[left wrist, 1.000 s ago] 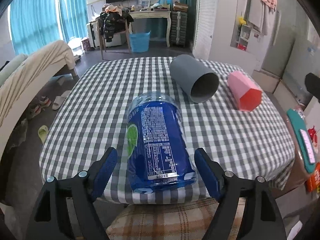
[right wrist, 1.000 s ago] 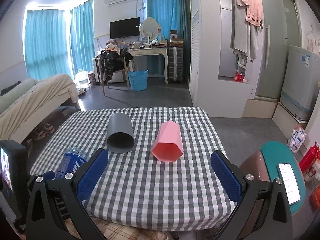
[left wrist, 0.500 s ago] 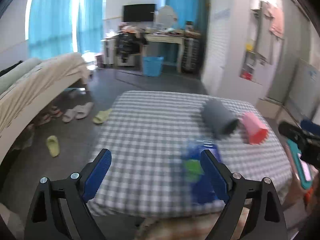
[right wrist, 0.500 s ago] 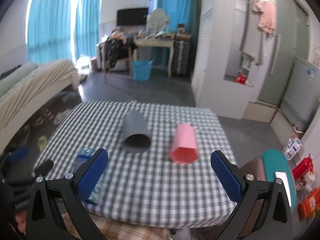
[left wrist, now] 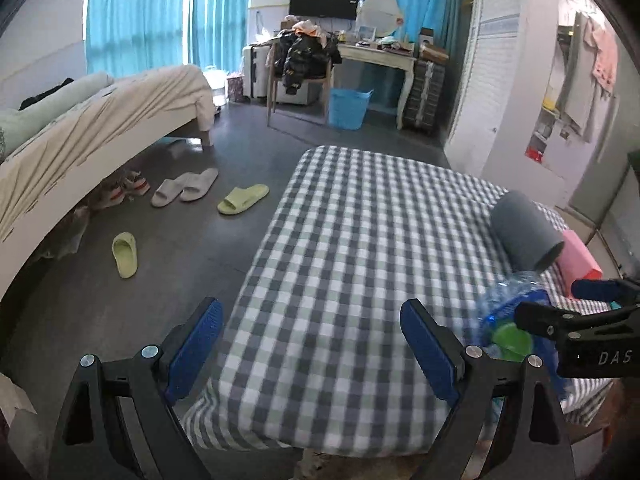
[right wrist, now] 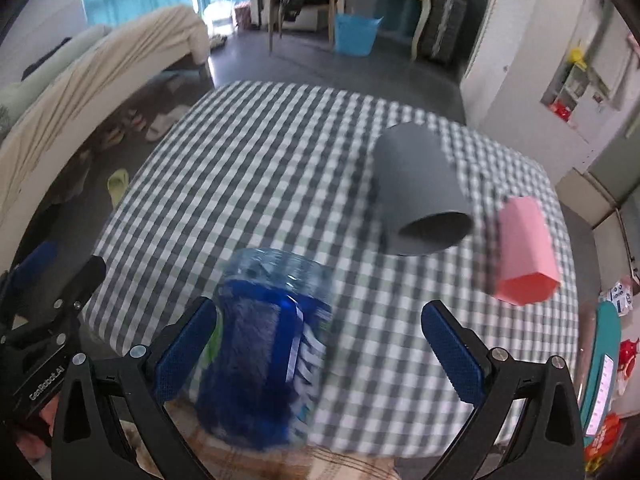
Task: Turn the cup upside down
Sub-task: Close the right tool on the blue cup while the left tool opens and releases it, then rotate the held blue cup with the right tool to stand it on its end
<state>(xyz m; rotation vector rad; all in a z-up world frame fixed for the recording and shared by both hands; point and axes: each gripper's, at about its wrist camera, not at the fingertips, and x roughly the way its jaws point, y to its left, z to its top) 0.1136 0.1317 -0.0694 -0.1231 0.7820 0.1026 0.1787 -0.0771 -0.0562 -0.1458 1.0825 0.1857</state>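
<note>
Three containers lying on their sides on the checked tablecloth [right wrist: 280, 168]; both grippers spread wide, gripping nothing.

Left to right: the left gripper [left wrist: 312, 344] is hovering over the table's near left edge, aiming away from the objects. A blue-labelled bottle [right wrist: 264, 352] is lying partly between the right gripper [right wrist: 320, 344] fingers, untouched. The grey cup [right wrist: 420, 188] is resting mid-table, mouth toward the camera, just beside the pink cup [right wrist: 524, 248]. Best approach, probably: be squeezing the cup's wall mid-length, then rotating until the rim is seating flat.
</note>
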